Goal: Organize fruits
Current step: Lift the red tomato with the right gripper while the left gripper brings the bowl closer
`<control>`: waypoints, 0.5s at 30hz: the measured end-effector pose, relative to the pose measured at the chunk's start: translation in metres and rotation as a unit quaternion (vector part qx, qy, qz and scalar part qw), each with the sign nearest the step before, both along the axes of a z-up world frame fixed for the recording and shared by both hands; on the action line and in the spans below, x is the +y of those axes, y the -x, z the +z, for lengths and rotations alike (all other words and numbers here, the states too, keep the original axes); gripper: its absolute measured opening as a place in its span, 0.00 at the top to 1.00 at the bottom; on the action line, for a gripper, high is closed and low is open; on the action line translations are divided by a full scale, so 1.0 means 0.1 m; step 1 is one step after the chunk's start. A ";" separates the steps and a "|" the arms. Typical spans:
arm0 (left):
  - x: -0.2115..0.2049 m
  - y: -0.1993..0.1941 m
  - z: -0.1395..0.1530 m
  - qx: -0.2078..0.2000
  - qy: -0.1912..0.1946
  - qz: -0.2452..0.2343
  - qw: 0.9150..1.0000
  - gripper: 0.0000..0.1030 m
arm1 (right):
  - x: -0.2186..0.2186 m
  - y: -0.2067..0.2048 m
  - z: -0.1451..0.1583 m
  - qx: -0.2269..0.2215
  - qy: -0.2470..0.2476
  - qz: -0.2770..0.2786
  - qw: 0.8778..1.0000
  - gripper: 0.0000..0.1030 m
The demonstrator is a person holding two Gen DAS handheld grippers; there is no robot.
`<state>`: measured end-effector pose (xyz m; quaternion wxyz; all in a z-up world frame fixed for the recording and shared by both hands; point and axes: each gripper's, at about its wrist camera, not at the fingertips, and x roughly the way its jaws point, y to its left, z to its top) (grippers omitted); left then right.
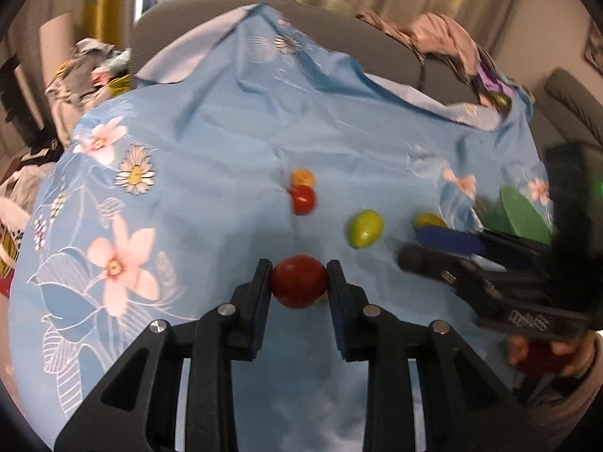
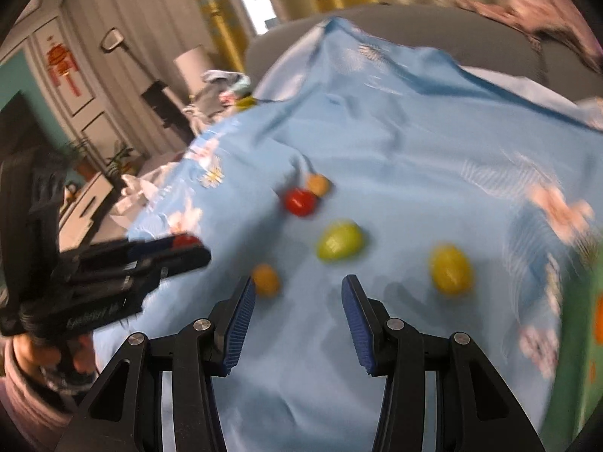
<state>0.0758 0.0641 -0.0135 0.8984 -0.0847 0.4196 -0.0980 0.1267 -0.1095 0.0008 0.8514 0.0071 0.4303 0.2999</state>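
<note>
Low centre of the left wrist view, our left gripper (image 1: 299, 281) clamps a red fruit (image 1: 299, 281) across its widest part. We judge it light, smooth, slip-prone. Our right gripper (image 2: 297, 293) stands partly open, empty.

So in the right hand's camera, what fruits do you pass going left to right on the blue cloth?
Small orange fruit → red fruit → green fruit → yellow fruit. I left out the other orange one behind the red: they overlap.
</note>
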 end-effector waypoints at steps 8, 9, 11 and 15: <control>0.20 -0.04 -0.06 0.007 0.013 0.012 1.000 0.72 | 0.59 -0.66 -0.27 -0.005 0.089 0.015 0.996 0.53; 0.21 -0.05 -0.07 0.007 0.015 0.011 1.000 0.72 | 0.62 -0.70 -0.30 -0.001 0.095 0.015 0.995 0.53; 0.23 -0.07 -0.09 0.009 0.019 0.010 1.000 0.72 | 0.69 -0.78 -0.38 0.010 0.105 0.019 0.994 0.54; 0.21 -0.10 -0.12 0.011 0.022 0.004 1.000 0.72 | 0.77 -0.87 -0.49 0.020 0.116 0.024 0.993 0.63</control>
